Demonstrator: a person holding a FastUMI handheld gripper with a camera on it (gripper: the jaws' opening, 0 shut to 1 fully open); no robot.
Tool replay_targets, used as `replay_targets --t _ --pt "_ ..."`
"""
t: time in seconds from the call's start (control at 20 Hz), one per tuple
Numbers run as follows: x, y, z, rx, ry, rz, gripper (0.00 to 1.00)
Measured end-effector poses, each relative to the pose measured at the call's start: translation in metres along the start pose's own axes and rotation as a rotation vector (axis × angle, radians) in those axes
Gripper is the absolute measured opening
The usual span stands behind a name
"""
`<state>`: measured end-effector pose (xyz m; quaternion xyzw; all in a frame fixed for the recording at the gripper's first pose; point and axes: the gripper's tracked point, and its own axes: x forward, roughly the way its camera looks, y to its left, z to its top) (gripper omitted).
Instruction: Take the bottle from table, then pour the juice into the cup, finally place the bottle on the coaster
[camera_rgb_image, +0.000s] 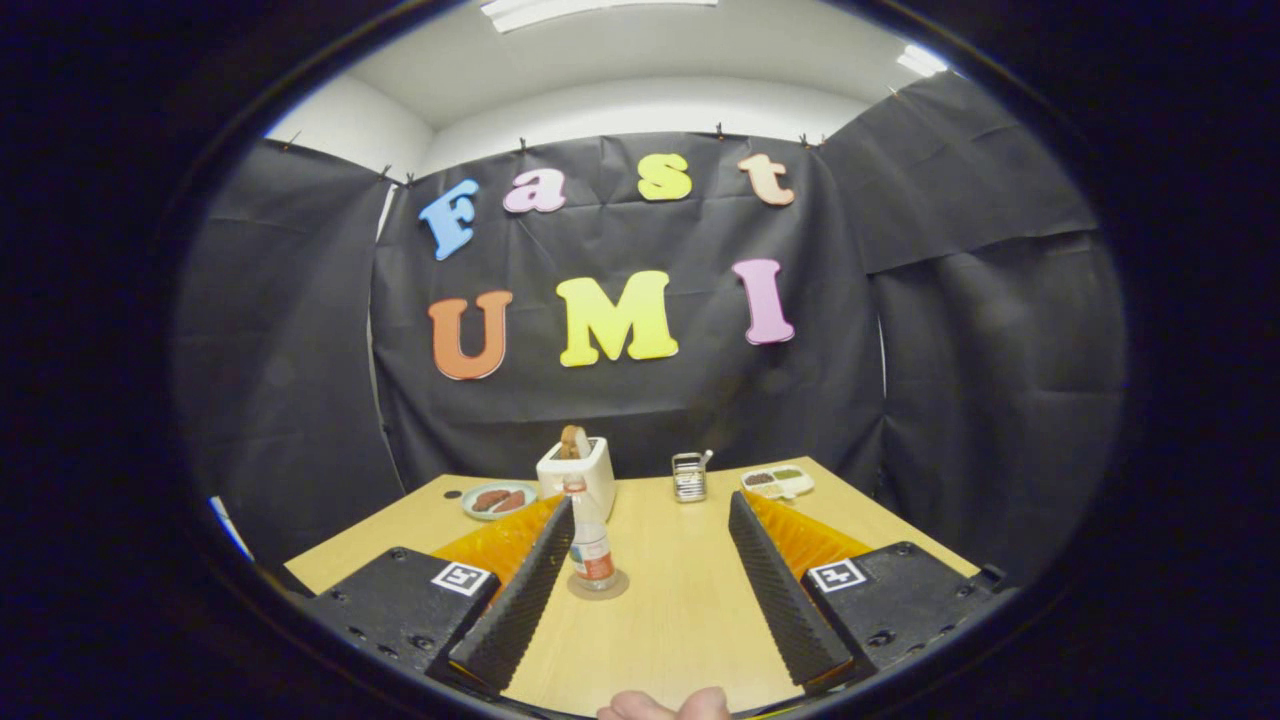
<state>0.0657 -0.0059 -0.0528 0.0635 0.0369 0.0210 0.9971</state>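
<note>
One bottle (590, 545) stands on one coaster (598, 585). Behind are one toaster (578, 472) holding one slice of toast (573, 441), one round plate (497, 499), one metal mesh holder (688, 477) and one divided tray (777, 482). One gripper (645, 580) shows two wide-apart fingers.

Ceiling light panels (590, 10) throw even, fairly bright light onto the bench (680, 600), which shows soft glare and only faint shadows, while the fisheye lens bends straight lines strongly toward the rim and the open tongs (650, 590) sit slightly soft up close.
</note>
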Motion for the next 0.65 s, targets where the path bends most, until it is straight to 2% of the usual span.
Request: replay_targets --t 0.65 --pt "-0.012 -0.010 0.018 -0.039 -0.072 -0.024 1.00"
